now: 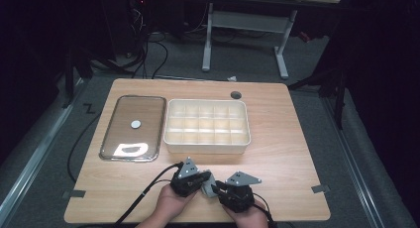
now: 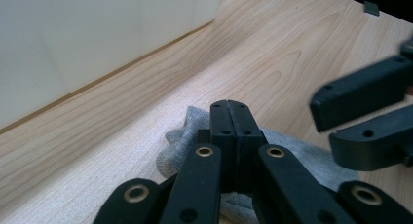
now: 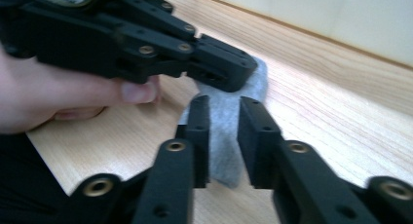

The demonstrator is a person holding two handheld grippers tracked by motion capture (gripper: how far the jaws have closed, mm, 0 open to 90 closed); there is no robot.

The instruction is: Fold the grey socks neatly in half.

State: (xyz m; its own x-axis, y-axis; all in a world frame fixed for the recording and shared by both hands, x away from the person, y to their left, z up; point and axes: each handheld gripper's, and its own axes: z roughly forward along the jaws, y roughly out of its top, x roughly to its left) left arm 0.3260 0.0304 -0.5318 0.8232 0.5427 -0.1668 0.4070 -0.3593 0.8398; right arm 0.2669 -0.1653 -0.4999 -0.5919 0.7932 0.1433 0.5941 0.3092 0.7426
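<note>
A small grey cloth (image 1: 208, 184) lies on the wooden table (image 1: 277, 139) near its front edge, between my two grippers. My left gripper (image 1: 204, 180) has its jaws pressed together on one end of the cloth (image 2: 178, 148), with fabric bulging out beside and under the left gripper (image 2: 229, 105). My right gripper (image 3: 224, 104) stands open, jaws on either side of the cloth (image 3: 221, 136) without pressing on it. The right gripper (image 1: 218, 188) faces the left one from the right, tips nearly touching. A hand holds each gripper.
A white box with several compartments (image 1: 207, 144) stands just beyond the grippers, mid-table. Left of it lies a clear lid with a metal rim (image 1: 107, 139) and a white knob. A round cable hole (image 1: 236, 94) is at the far edge. The table's front edge is close behind the hands.
</note>
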